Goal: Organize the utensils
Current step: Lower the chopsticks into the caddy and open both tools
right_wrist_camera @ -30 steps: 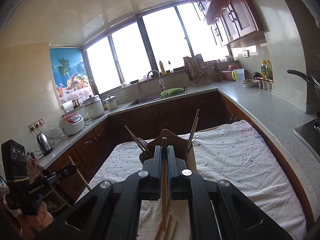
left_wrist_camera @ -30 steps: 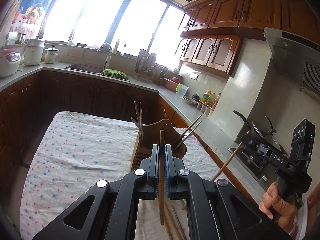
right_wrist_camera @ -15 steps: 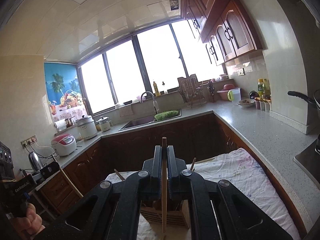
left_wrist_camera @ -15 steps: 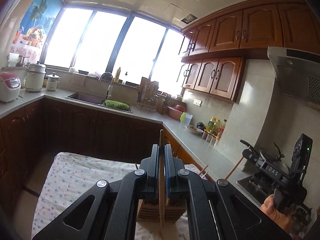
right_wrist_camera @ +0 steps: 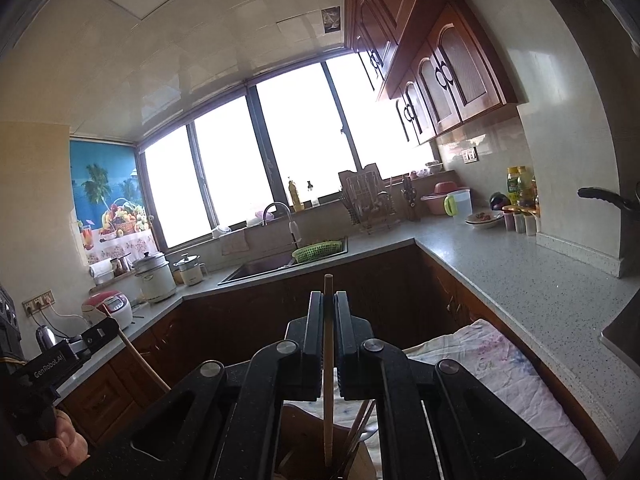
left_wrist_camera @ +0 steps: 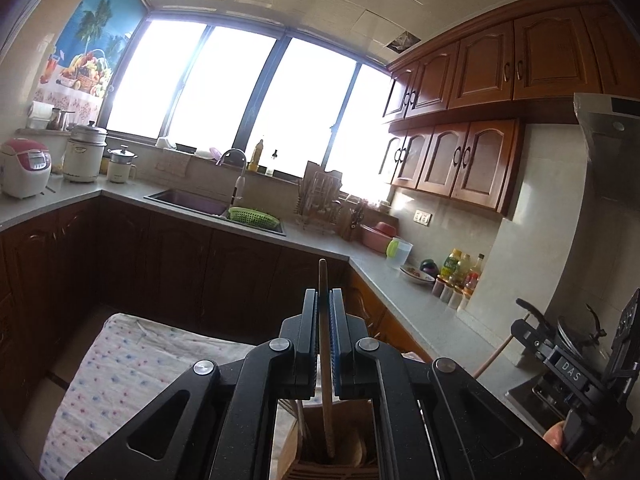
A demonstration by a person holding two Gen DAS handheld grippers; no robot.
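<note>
Below both sets of fingers stands the wooden utensil holder (left_wrist_camera: 320,440), on a floral-clothed table (left_wrist_camera: 120,376). The left gripper (left_wrist_camera: 323,312) is clamped on an upright chopstick (left_wrist_camera: 325,360), its lower end inside the holder. The right gripper (right_wrist_camera: 329,316) likewise pinches a pale chopstick (right_wrist_camera: 328,392) reaching into the holder.

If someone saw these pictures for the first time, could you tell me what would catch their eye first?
First, each black gripper, left gripper and right gripper, fills the foreground, shut on an upright chopstick above the wooden utensil holder. Behind, bright windows glare over the sink, with a tropical fruit poster to the left.
</note>
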